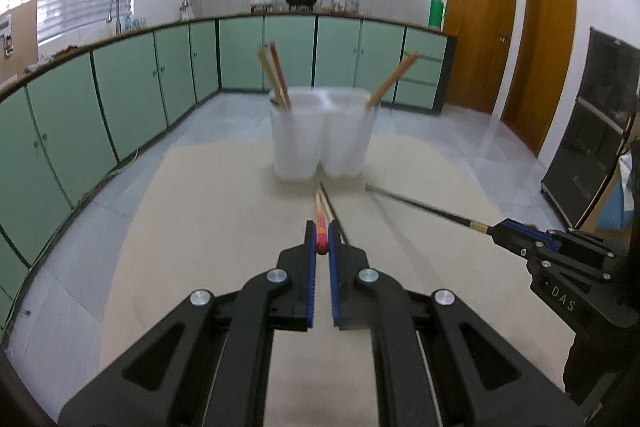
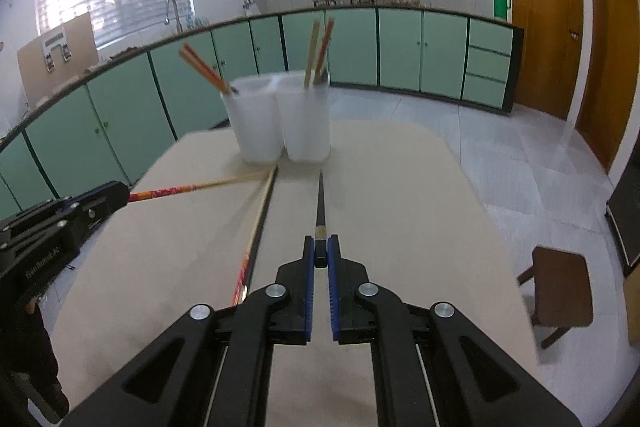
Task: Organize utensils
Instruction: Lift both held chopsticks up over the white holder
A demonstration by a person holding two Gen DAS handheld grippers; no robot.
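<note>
A: Left wrist view: my left gripper [image 1: 322, 243] has its jaws nearly together on the butt of a red-patterned chopstick [image 1: 321, 227]. I hold it by the thick end so the thin tip leads toward the white holder [image 1: 324, 135], which stands ahead on the beige table [image 1: 200, 227].

B: And the holder's contents?

A: 2 compartments. The left one has chopsticks [image 1: 276, 75] leaning left, the right one a single stick [image 1: 394, 77] leaning right. Another pale stick [image 1: 327, 205] runs just beside mine; I cannot tell whether it is lifted or lying flat. At the right edge, my right gripper [image 1: 496, 229] carries a black chopstick [image 1: 424, 209] aimed at the holder too.

B: Right wrist view?

A: There the right gripper [image 2: 321, 251] is pinched closed on the black chopstick's [image 2: 320, 203] butt, its tip pointing at the holder [image 2: 280, 123]. A loose red-ended chopstick [image 2: 256, 227] lies on the table to its left. The left gripper [image 2: 120, 193] enters from the left with its stick [image 2: 192, 189] angled at the holder's base.

B: Judgement?

A: Both need tilting upright before dropping in, sorted by colour, I think.
</note>
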